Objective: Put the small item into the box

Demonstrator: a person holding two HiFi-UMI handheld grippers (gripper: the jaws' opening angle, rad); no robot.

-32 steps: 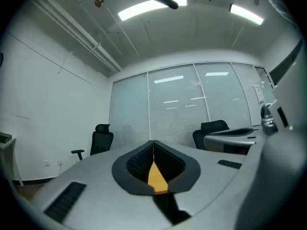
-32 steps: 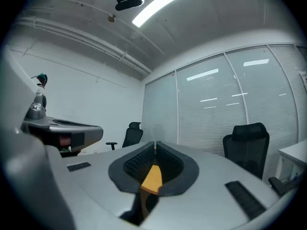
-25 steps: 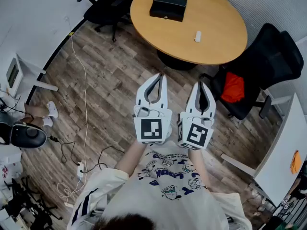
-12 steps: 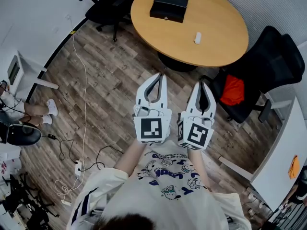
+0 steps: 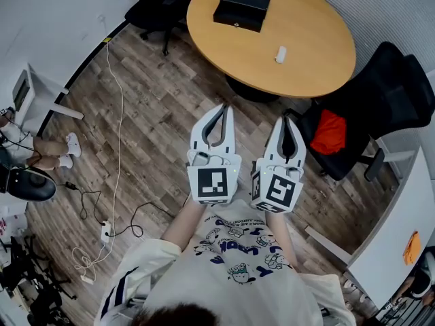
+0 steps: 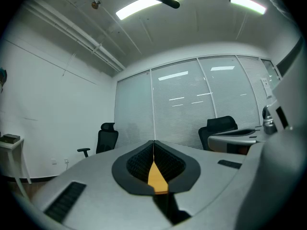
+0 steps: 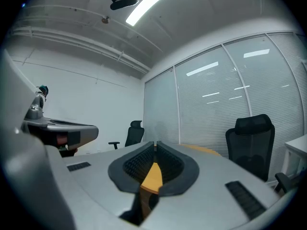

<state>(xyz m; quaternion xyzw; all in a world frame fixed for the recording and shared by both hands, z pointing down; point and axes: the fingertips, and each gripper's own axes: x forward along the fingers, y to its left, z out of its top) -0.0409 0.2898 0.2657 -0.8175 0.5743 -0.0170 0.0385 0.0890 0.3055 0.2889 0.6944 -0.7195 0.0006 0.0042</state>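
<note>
A closed black box (image 5: 241, 9) lies at the far left of the round wooden table (image 5: 319, 66). A small white item (image 5: 280, 53) rests on the same table, to the box's right and nearer me. My left gripper (image 5: 223, 107) and right gripper (image 5: 287, 119) are held side by side above the floor, well short of the table, tips pointing toward it. Both are shut with nothing between the jaws. In the left gripper view the left gripper (image 6: 153, 143) shows only its closed jaws and the room; likewise the right gripper (image 7: 155, 143) in the right gripper view.
A black office chair (image 5: 380, 94) with a red thing (image 5: 329, 132) on its seat stands right of the table. Another black chair (image 5: 153, 9) is at the table's far left. A white cable (image 5: 121, 114) runs across the wood floor. A white desk edge (image 5: 397, 229) is at right.
The view has shifted slightly; the floor clutter at left slid a little. Both grippers hold the same pose, still shut.
</note>
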